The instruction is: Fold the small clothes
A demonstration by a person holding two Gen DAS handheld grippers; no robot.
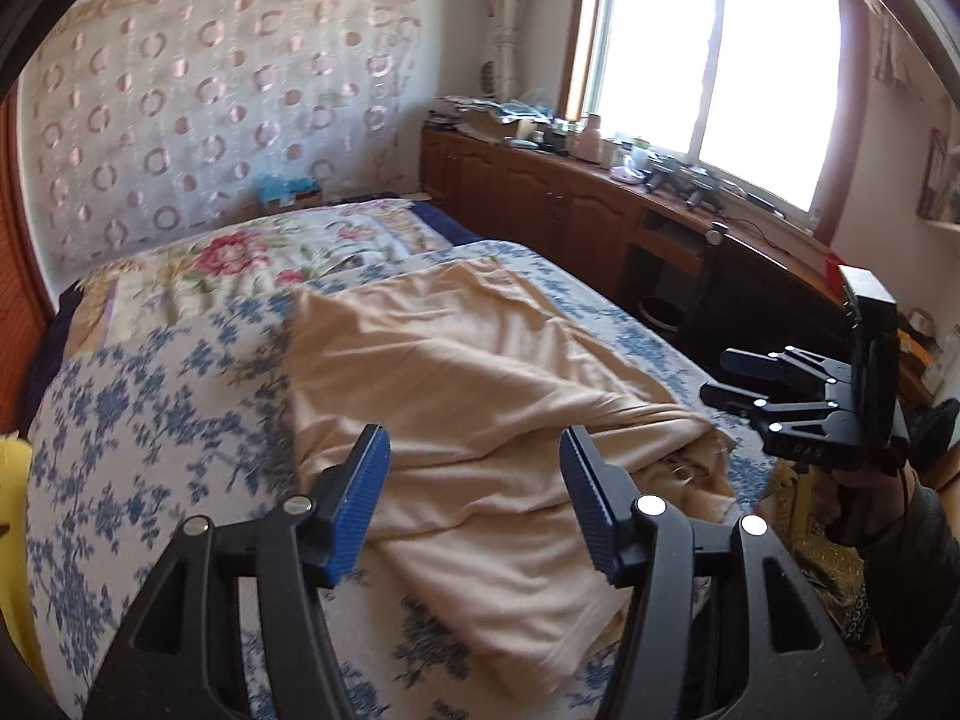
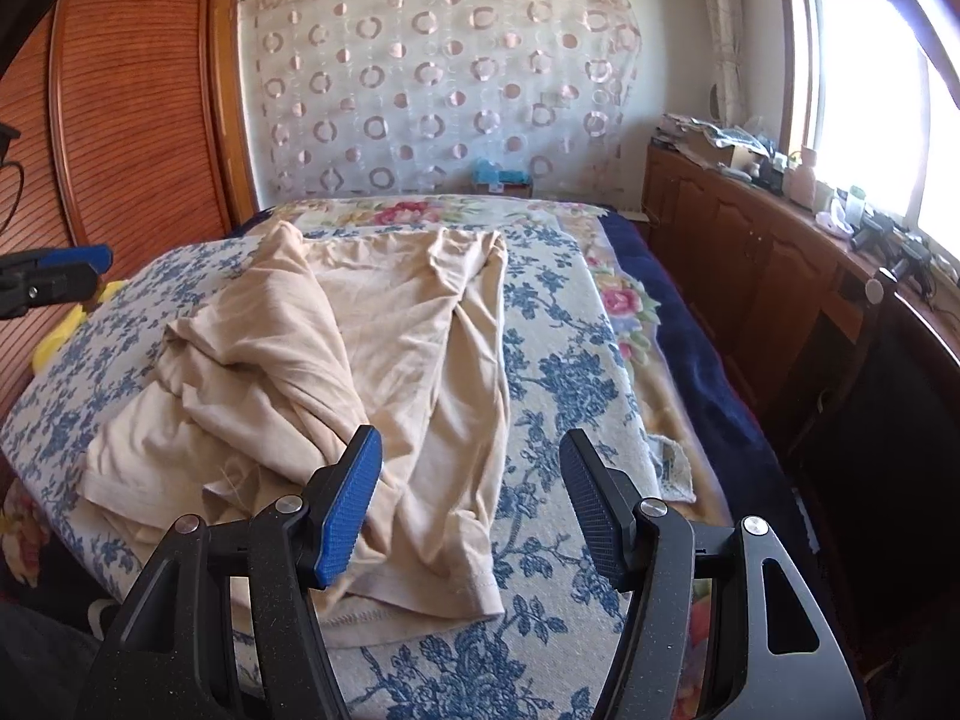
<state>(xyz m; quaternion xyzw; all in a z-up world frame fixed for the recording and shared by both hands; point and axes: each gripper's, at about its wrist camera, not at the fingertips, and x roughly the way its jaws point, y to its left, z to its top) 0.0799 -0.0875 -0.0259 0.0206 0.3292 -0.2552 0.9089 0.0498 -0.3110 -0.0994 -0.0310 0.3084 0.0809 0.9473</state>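
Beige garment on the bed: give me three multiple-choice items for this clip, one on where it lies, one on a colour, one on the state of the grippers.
1. Where does the beige garment lie?
A. On the blue-flowered cover on the bed
B. On the wooden cabinet under the window
C. Hanging on the wall curtain

2. What colour are the pads on the gripper fingers?
A. Red
B. Blue
C. Yellow

3. What state are the left gripper and the right gripper in?
A. Both open, holding nothing
B. Both shut on the garment
C. Left shut on the garment, right open

Answers:
1. A, the garment is spread and partly bunched on the flowered cover.
2. B, the ribbed pads are blue in both wrist views.
3. A, each wrist view shows a wide gap between the fingers with no cloth pinched.
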